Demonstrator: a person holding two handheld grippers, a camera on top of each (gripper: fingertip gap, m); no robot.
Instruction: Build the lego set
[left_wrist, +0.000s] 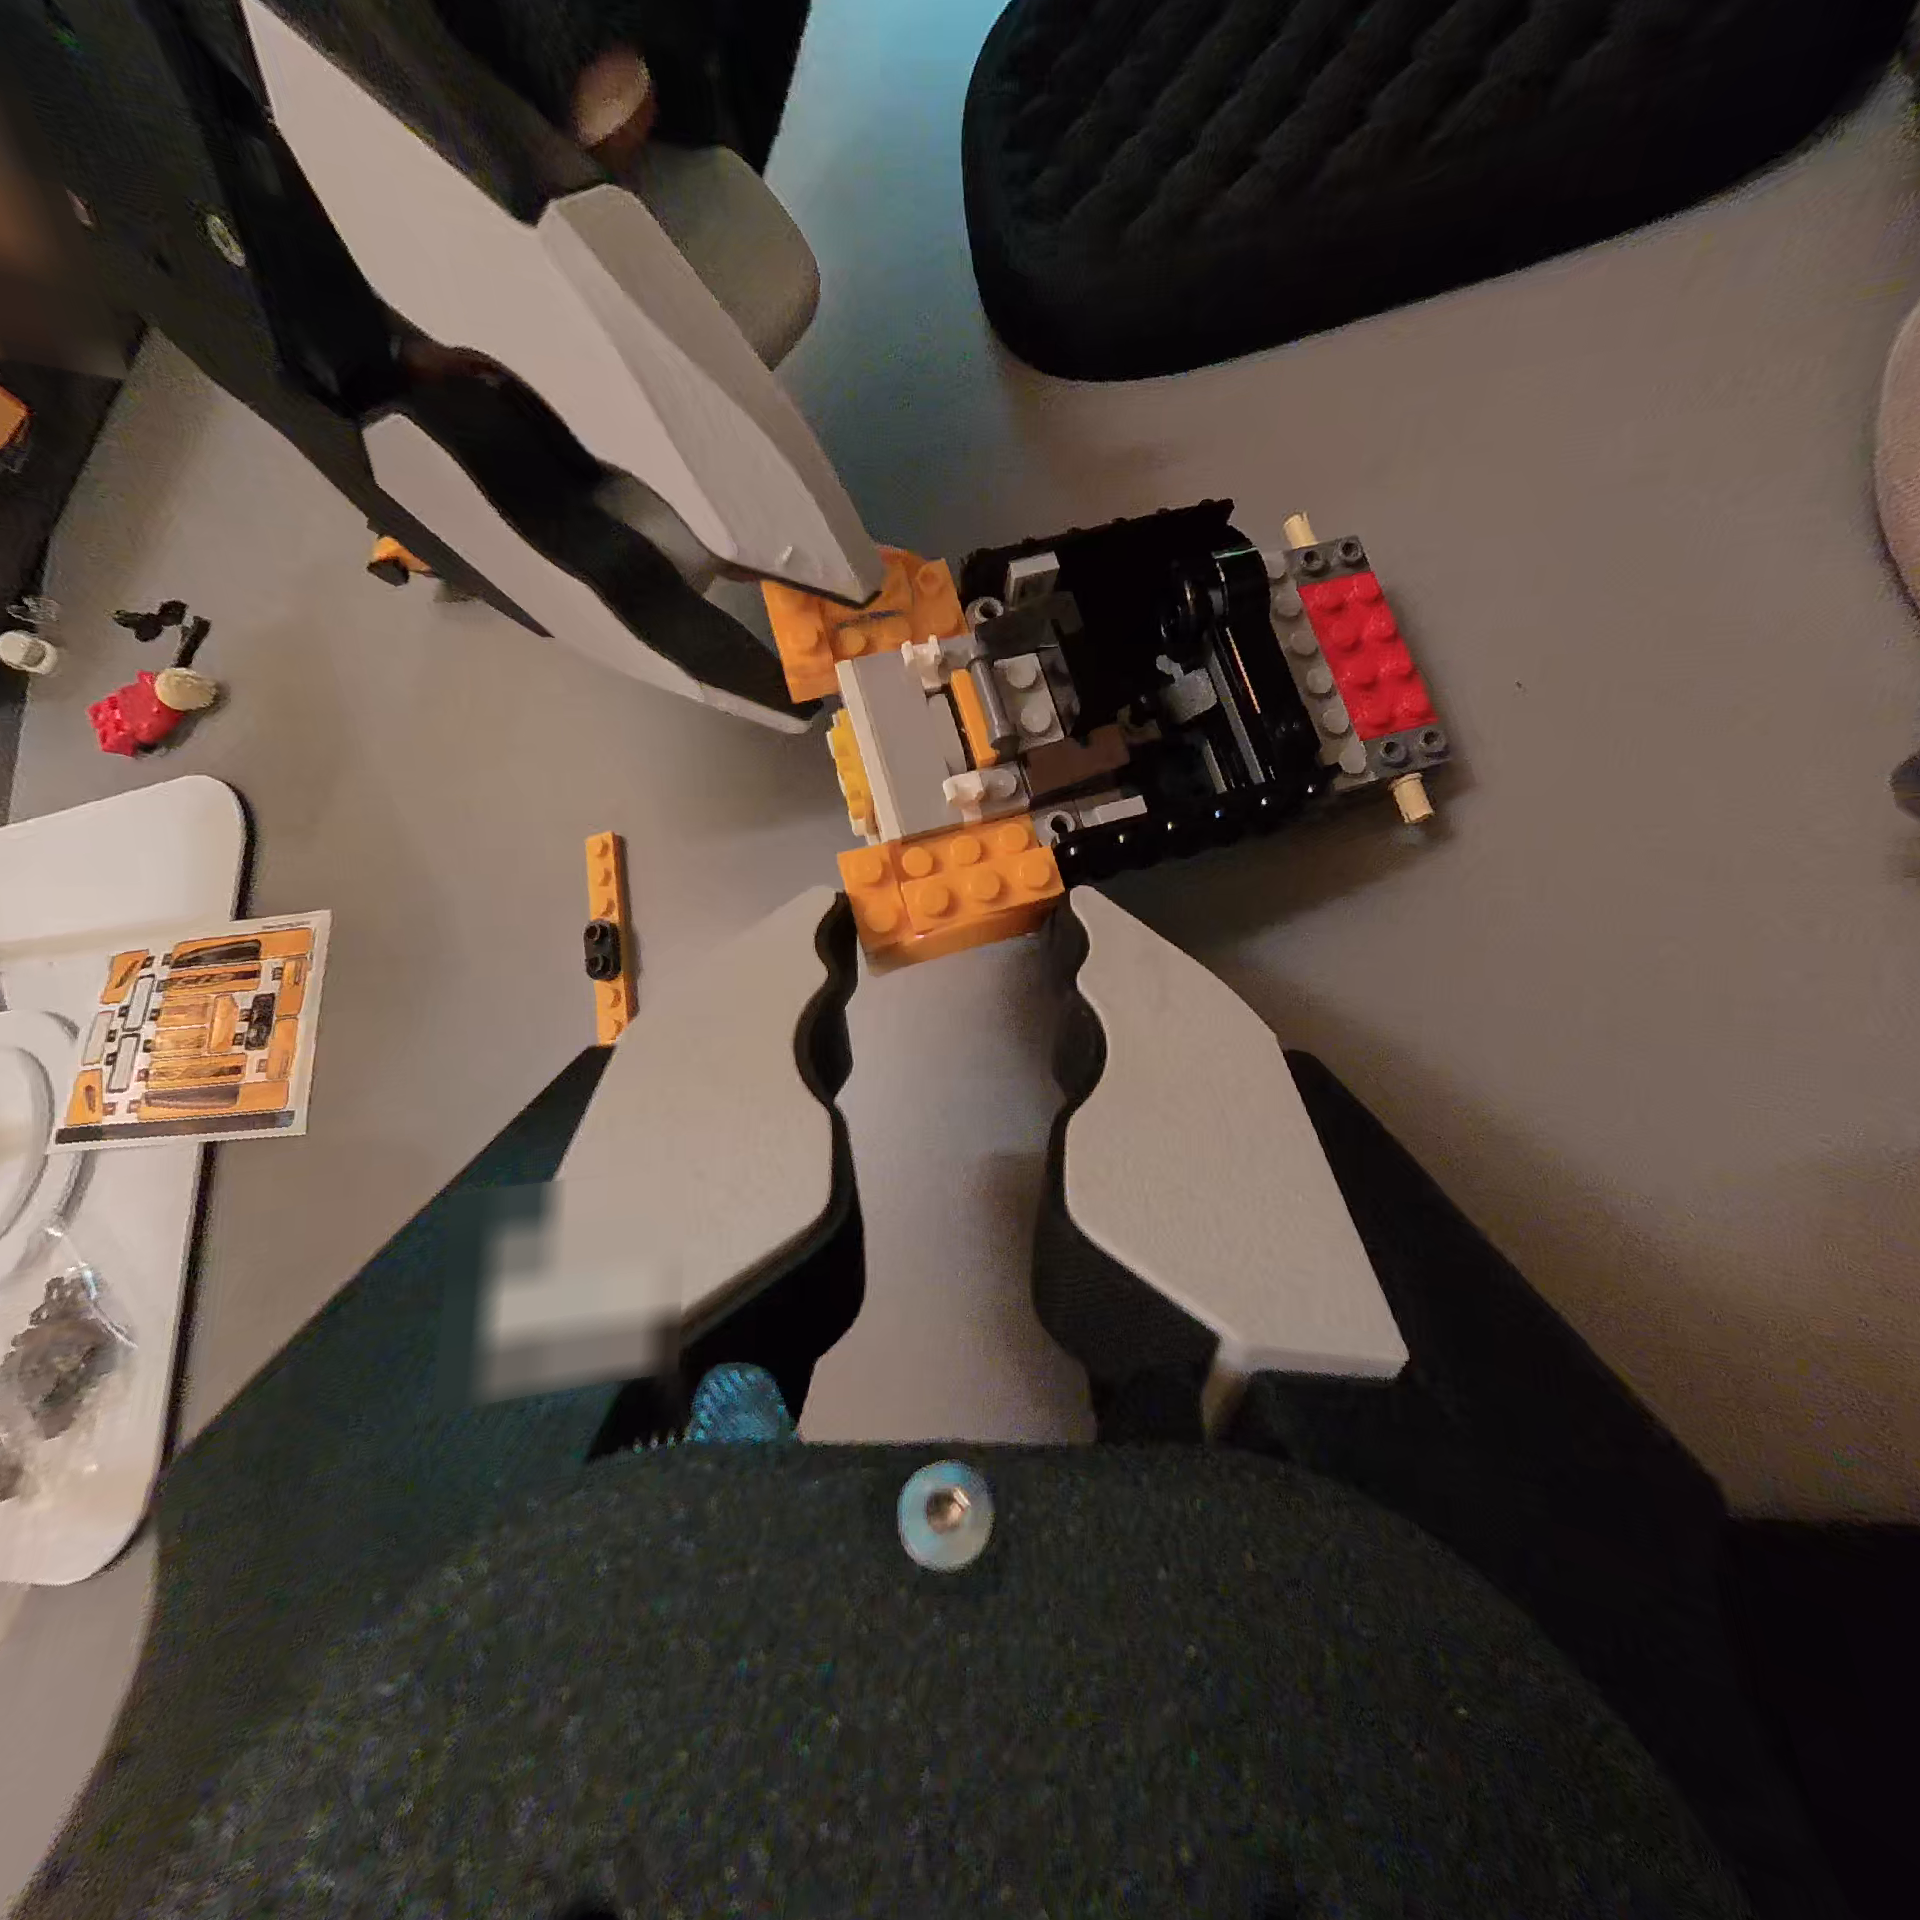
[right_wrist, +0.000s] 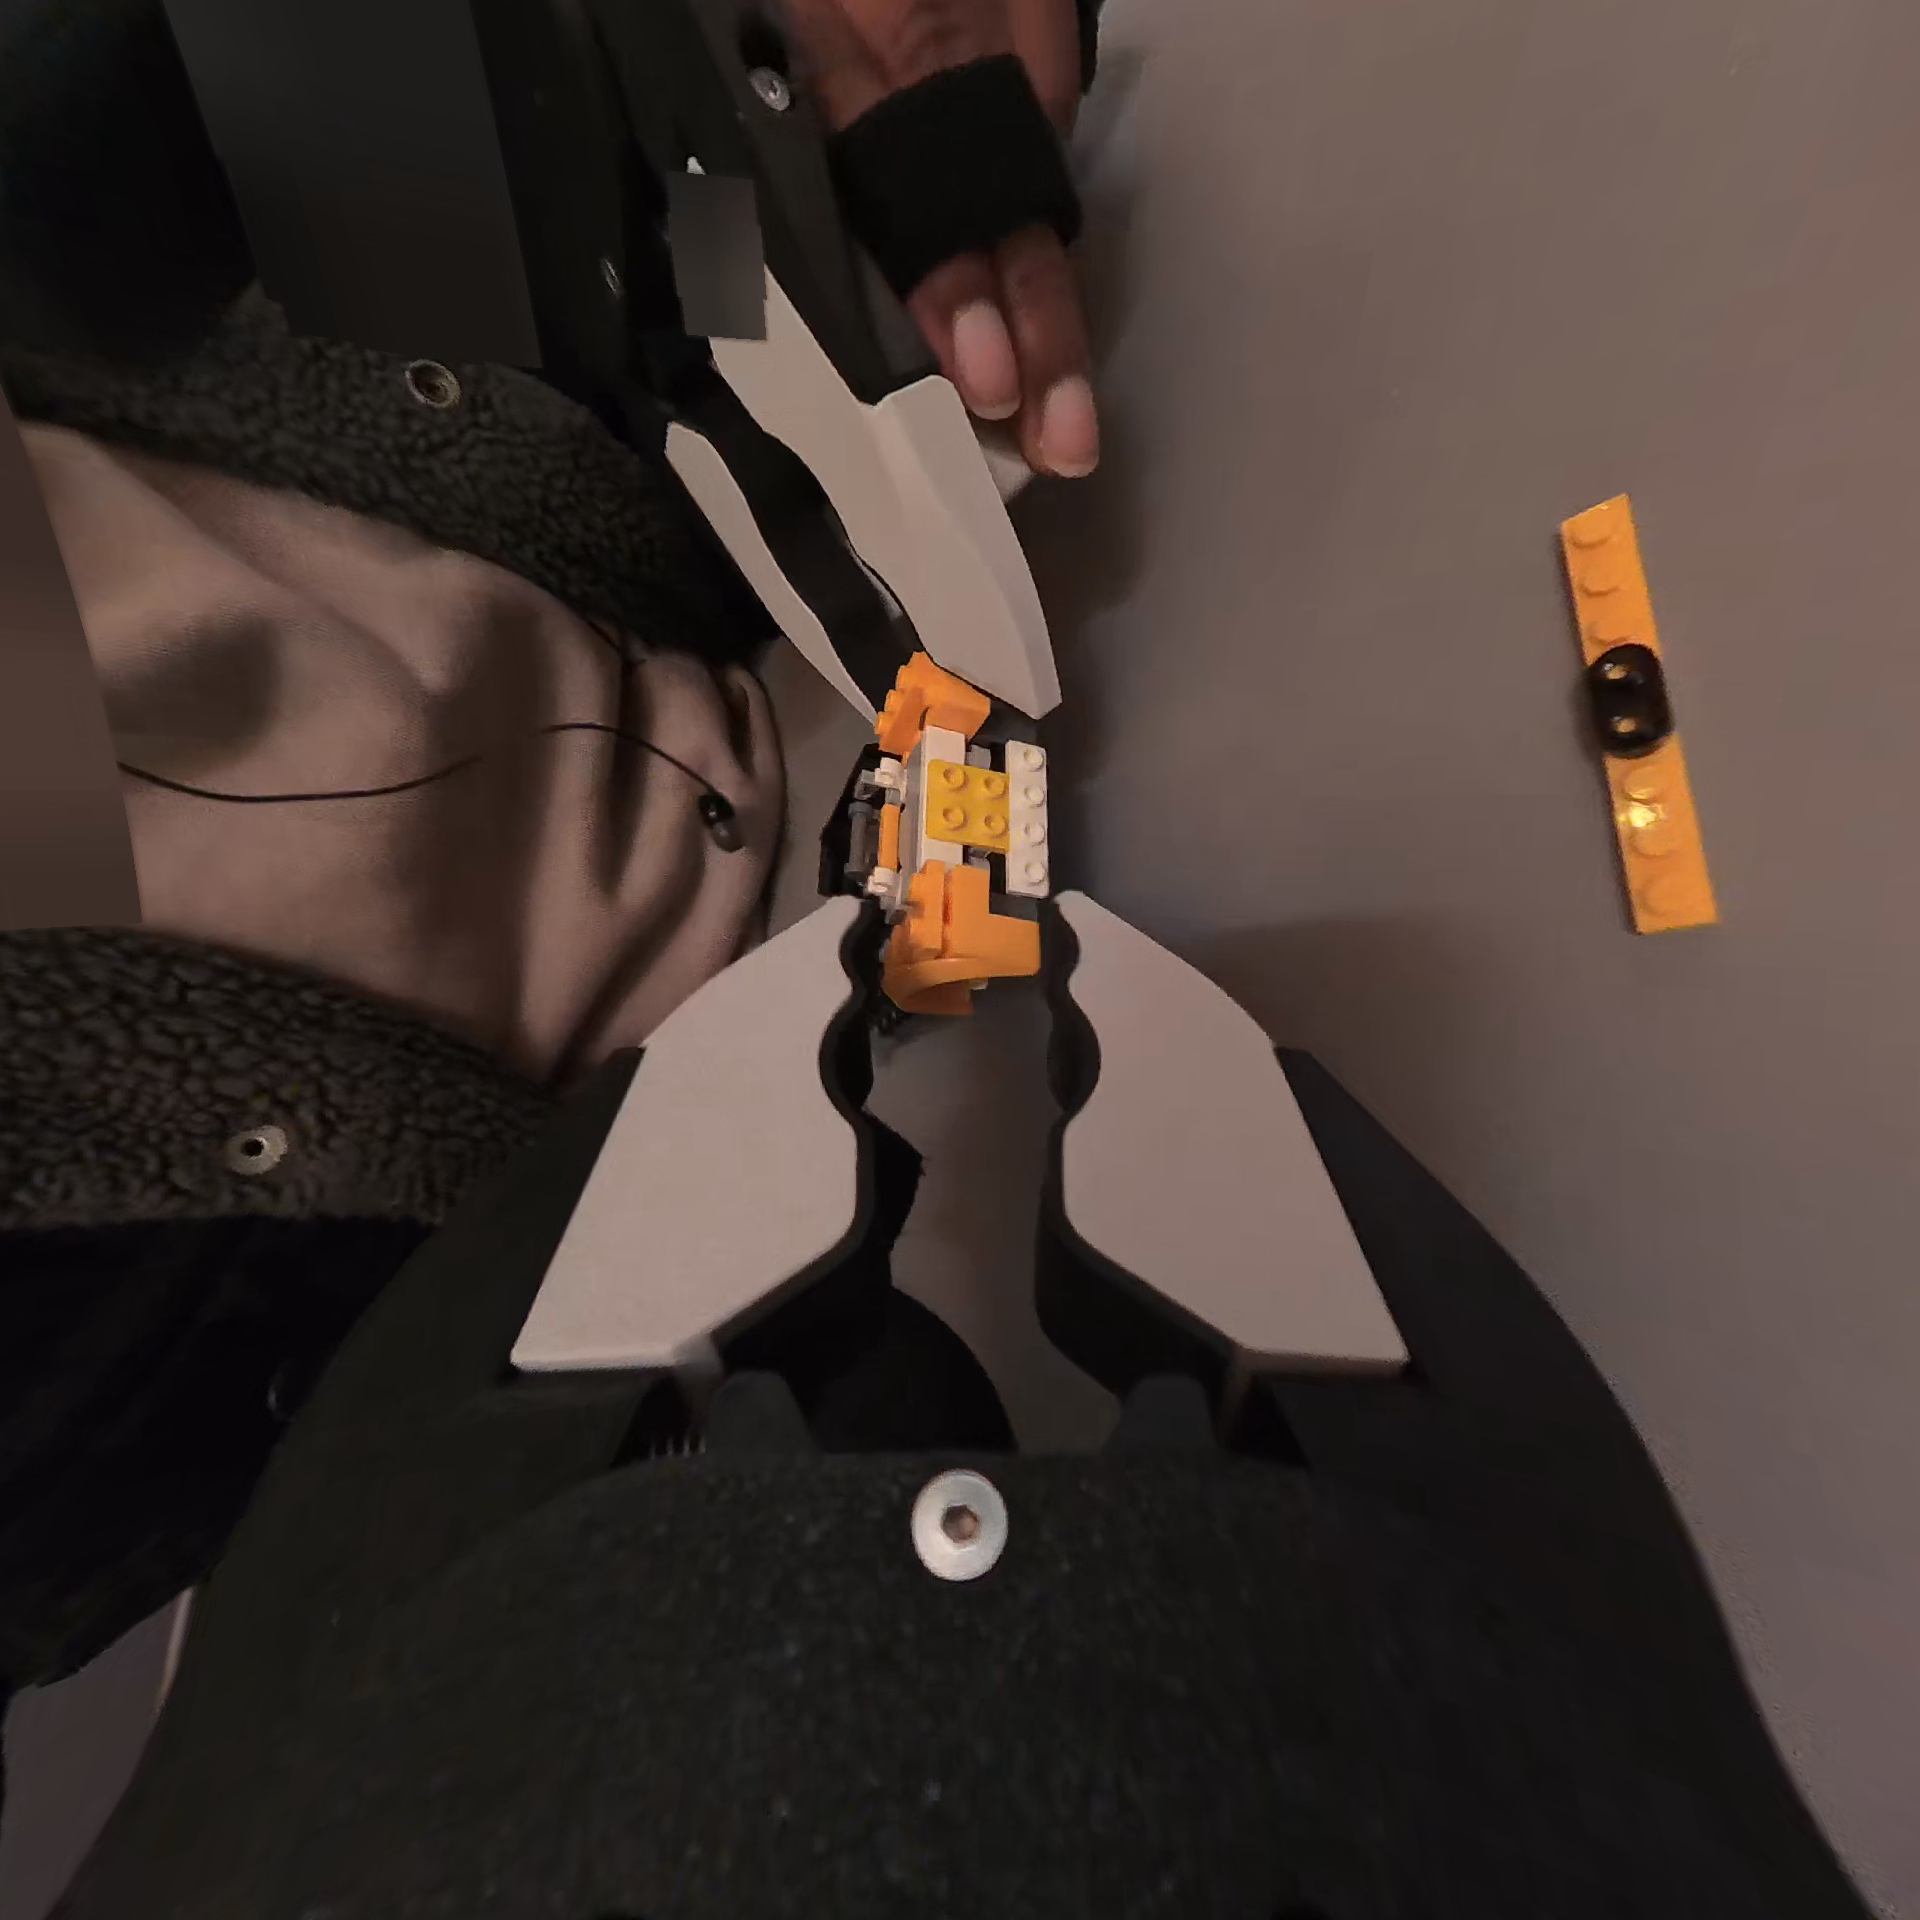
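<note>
Grey table (left_wrist: 1558, 1039): both grippers' fingers (left_wrist: 1132, 966) grasp the lego car (left_wrist: 1091, 717); orange plate (left_wrist: 608, 935) beside.

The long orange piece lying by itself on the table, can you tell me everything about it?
The long orange piece is a thin, flat plate of shiny plastic with one row of round studs along its top. A small black part with two holes sits clipped on near its middle. It lies flat on the grey table, apart from the car build. Nothing else touches it, and neither gripper is near it.
</note>
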